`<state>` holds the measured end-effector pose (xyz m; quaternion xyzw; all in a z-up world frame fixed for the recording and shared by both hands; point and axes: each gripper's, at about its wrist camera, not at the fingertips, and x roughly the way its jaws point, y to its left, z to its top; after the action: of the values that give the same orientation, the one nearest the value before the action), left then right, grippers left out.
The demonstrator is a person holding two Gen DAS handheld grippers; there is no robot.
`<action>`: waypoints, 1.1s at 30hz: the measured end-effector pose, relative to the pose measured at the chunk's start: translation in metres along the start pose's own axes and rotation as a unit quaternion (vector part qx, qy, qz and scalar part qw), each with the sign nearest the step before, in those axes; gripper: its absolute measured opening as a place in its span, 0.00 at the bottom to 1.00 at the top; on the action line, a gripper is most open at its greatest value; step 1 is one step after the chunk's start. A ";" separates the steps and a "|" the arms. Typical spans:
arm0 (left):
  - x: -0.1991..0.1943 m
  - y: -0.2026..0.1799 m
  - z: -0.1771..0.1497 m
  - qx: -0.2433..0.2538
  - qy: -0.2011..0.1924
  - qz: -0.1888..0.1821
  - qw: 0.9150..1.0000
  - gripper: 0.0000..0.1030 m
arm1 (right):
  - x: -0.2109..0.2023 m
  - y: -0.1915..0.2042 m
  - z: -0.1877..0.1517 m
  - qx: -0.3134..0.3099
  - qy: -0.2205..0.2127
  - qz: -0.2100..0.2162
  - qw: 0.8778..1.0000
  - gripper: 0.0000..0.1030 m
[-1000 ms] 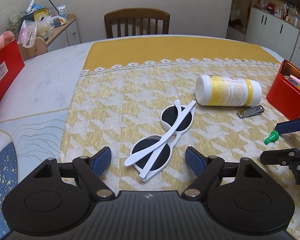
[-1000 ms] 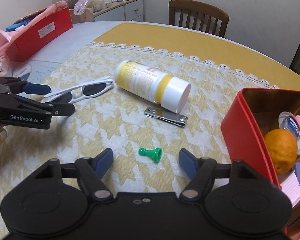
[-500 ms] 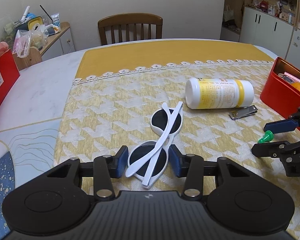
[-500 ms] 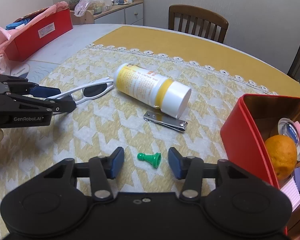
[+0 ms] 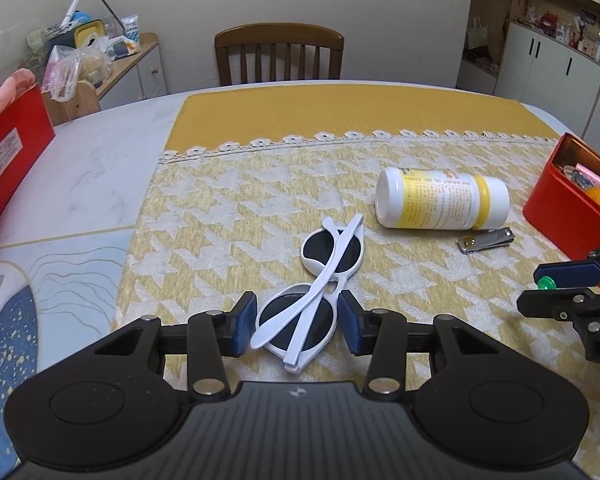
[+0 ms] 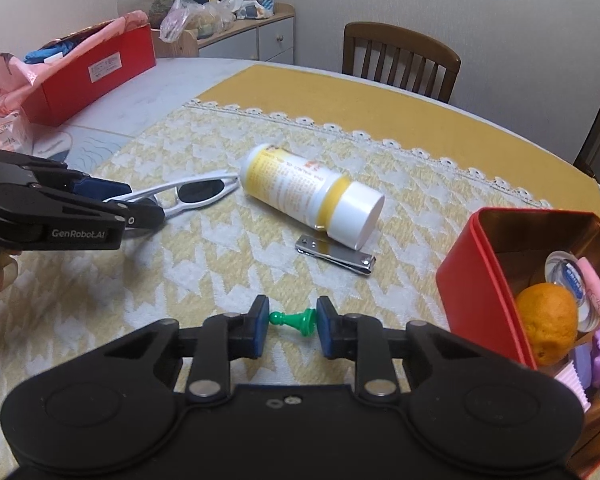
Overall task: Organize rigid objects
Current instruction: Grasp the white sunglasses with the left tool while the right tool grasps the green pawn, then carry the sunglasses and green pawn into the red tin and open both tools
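Observation:
White sunglasses (image 5: 332, 256) with dark lenses lie folded on the yellow houndstooth cloth. My left gripper (image 5: 296, 324) is shut on the near lens, a blue pad against each side of its frame. A small green pawn (image 6: 296, 319) lies on its side on the cloth. My right gripper (image 6: 293, 326) is closing on it, its pads touching the head and the base. In the left wrist view the pawn (image 5: 546, 282) shows between the right gripper's fingers at the right edge.
A white and yellow bottle (image 6: 308, 196) lies on its side mid-cloth, with a metal nail clipper (image 6: 334, 254) beside its cap. An open red tin (image 6: 472, 280) at the right holds an orange and small items. A red box (image 6: 92, 76) stands far left, a chair (image 5: 278, 56) behind the table.
Both grippers narrowed from wide open. The left jaws came in onto the near lens of the sunglasses, the right jaws onto the green pawn. Neither hand shifted much.

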<state>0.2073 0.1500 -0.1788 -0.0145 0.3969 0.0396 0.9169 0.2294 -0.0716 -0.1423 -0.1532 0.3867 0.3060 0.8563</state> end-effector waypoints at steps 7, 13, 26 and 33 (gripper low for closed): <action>-0.022 0.000 0.001 -0.012 -0.010 0.006 1.000 0.41 | -0.022 0.001 -0.003 0.002 -0.009 0.012 1.000 0.24; -0.044 -0.005 0.004 -0.010 -0.023 0.010 1.000 0.41 | -0.044 -0.003 -0.003 0.006 -0.023 0.020 1.000 0.24; -0.094 -0.036 0.021 -0.005 -0.063 -0.017 0.998 0.41 | -0.095 -0.033 -0.014 0.012 -0.044 0.016 0.999 0.24; -0.121 -0.069 0.035 -0.002 -0.087 -0.065 0.994 0.41 | -0.123 -0.062 -0.021 0.027 -0.062 -0.004 0.998 0.24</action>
<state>0.1559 0.0755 -0.0668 -0.0392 0.3142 -0.0184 0.9484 0.1935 -0.1794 -0.0612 -0.1125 0.3408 0.3010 0.8835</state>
